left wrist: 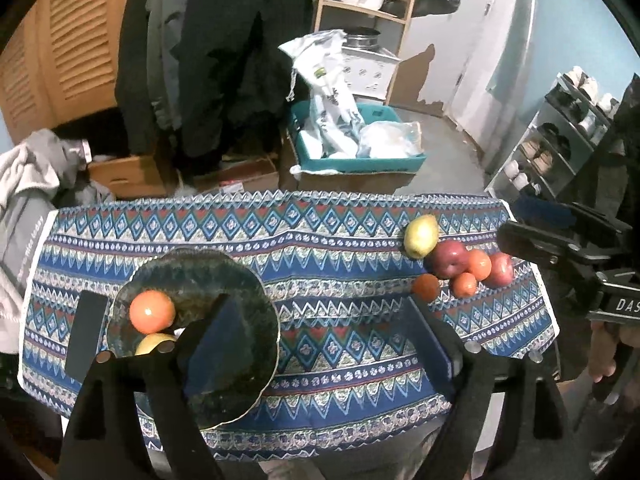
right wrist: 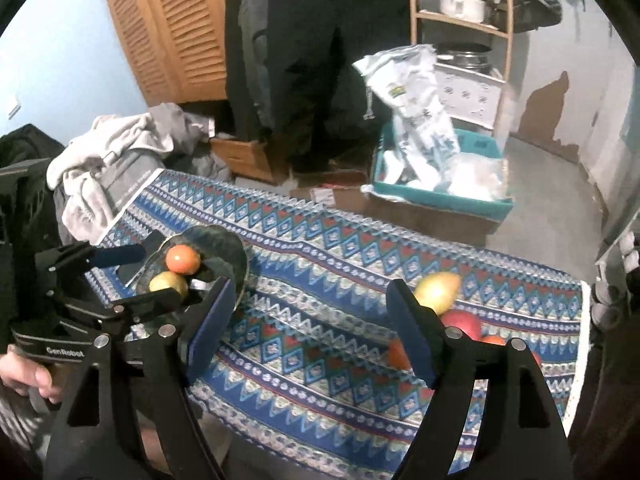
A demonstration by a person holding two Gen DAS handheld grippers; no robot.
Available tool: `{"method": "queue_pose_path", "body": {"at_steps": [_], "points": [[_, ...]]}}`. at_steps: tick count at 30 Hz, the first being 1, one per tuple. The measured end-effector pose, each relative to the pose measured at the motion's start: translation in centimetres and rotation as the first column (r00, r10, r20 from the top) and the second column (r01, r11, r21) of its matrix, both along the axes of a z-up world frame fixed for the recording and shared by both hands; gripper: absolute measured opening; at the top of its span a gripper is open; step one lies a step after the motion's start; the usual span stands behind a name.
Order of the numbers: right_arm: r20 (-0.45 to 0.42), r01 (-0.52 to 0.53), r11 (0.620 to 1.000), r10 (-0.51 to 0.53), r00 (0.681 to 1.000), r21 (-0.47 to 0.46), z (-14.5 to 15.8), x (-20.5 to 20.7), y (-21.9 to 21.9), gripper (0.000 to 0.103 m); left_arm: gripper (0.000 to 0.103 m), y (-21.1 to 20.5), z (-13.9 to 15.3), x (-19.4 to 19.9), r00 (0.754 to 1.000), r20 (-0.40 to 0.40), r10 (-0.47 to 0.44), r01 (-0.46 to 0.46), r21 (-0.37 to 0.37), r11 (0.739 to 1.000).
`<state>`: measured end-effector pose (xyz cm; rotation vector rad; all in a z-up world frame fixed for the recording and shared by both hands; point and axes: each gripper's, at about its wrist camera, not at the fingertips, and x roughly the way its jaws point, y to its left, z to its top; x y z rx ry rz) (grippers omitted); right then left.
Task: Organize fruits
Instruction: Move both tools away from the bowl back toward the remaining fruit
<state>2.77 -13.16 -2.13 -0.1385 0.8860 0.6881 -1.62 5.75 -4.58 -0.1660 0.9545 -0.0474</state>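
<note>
A dark glass plate on the patterned cloth holds an orange fruit and a yellow fruit. At the right lie a yellow-green pear, two red apples and several small oranges. My left gripper is open and empty, its left finger over the plate. My right gripper is open and empty above the cloth; the pear and a red apple lie just behind its right finger. The plate is at its left.
A black phone lies left of the plate. The table's far edge drops to a floor with cardboard boxes and a teal bin. A grey garment hangs at the left. A shoe rack stands at the right.
</note>
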Motion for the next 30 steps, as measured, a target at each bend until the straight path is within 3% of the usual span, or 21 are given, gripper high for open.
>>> {"method": "queue_pose_path", "body": {"at_steps": [7,18,30], "points": [[0.033,0.054,0.998,-0.055,0.998,0.011,0.5,0.0,-3.8,0.081,0.086,-2.8,0.7,0.8,0.999,0.006,-0.038,0.038,0.013,0.999],[0.015,0.148,0.989,-0.148,0.989,0.001,-0.7,0.7,-9.7,0.082,0.086,-7.4,1.1,1.9,0.994,0.003,-0.106,0.105,0.016,0.994],[-0.004,0.257,0.967,-0.257,0.967,0.001,-1.7,2.0,-16.2,0.082,0.086,-11.6,-0.6,4.1,0.985,-0.041,-0.165,0.166,0.006,0.986]]}}
